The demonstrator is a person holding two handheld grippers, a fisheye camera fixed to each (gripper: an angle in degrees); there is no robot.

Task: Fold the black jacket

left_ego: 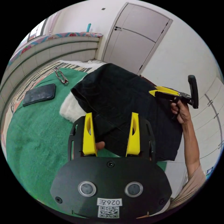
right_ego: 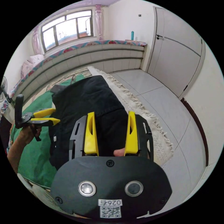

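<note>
Already the black jacket [left_ego: 121, 102] lies as a compact folded block on the green blanket [left_ego: 35, 140], one side hanging off the bed edge. Both your left gripper [left_ego: 112, 133] and right gripper [right_ego: 110, 133] hover above it, jaws spread, gripping nothing. Judged nearly done; next, square the overhanging edge. Phone [left_ego: 39, 94] and glasses [left_ego: 61, 75] sit well apart.

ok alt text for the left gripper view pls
A folded black jacket lies on a green blanket, with the left gripper held open over its near edge. The right gripper, held in a hand, hovers at the jacket's far side; a phone and glasses lie nearby.
</note>
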